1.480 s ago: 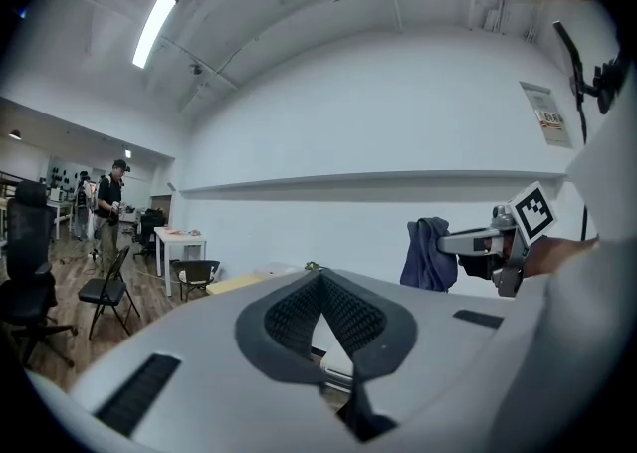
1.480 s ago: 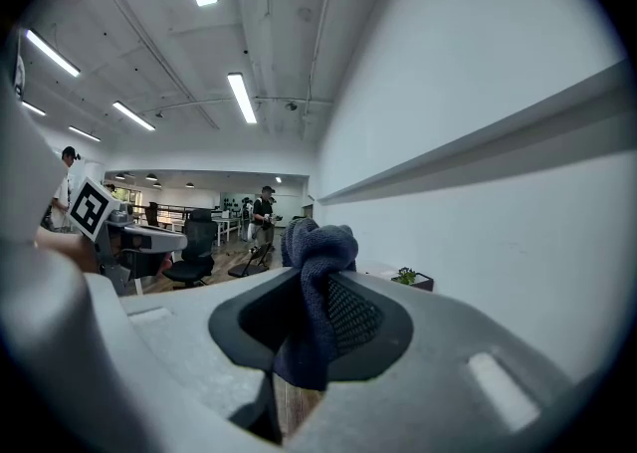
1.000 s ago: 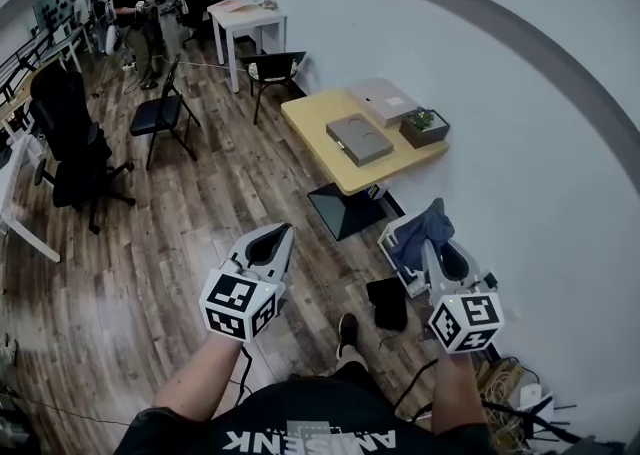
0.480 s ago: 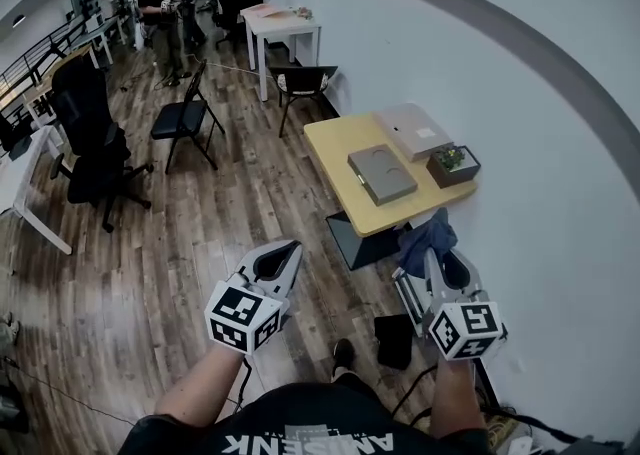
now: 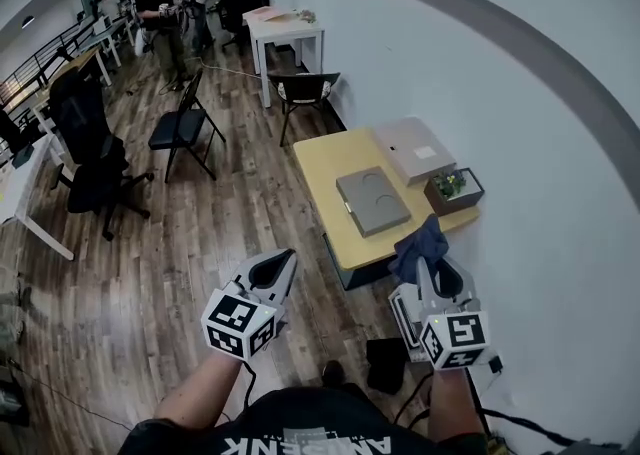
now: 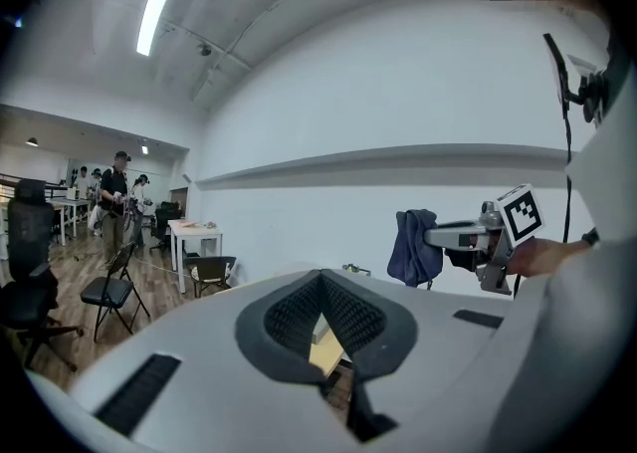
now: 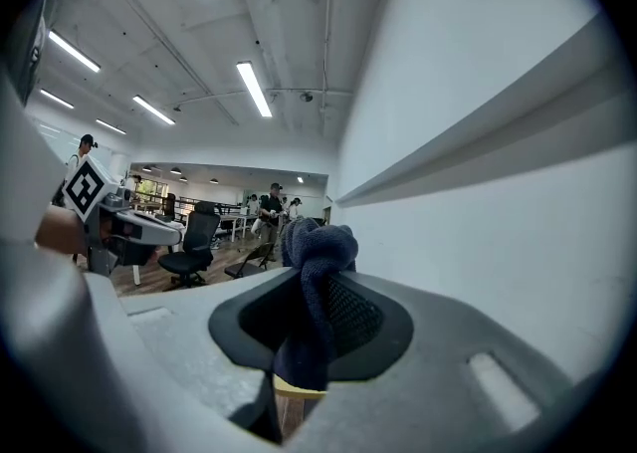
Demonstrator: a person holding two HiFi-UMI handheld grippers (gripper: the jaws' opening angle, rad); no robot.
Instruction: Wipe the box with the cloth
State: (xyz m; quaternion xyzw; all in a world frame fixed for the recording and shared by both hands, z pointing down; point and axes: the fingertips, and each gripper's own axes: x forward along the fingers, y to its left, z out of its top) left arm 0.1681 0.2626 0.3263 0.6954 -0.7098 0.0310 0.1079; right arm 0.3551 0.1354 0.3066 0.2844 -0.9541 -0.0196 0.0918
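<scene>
At 7 o'clock in the head view, left gripper hung over wood floor, tips pressed together on nothing; its own view showed only a sliver of tabletop past the pads. Up at 1 o'clock from it, yellow table stood against the wall. Grey box lay flat mid-table, two round dents in its lid. Beige box lay at 1 o'clock of the grey one, just beside it, also flat. Can't tell which box was the target.

Cloth, dark blue, was bunched and pinched in the jaws of right gripper, most of it poking past the tips, hanging off the near table edge at 5 o'clock of the grey box, not touching either box. Planter sat at 3 o'clock of the grey box, near the wall.

Handling, judged: cloth soft, light, limp; the hold on the wad looked fine, with the loose end free to wipe. Boxes looked stiff and light and might slide under wiping; steady one by an edge with the empty gripper.

Count: two grippers, one cloth, two boxes, one planter, one table.
</scene>
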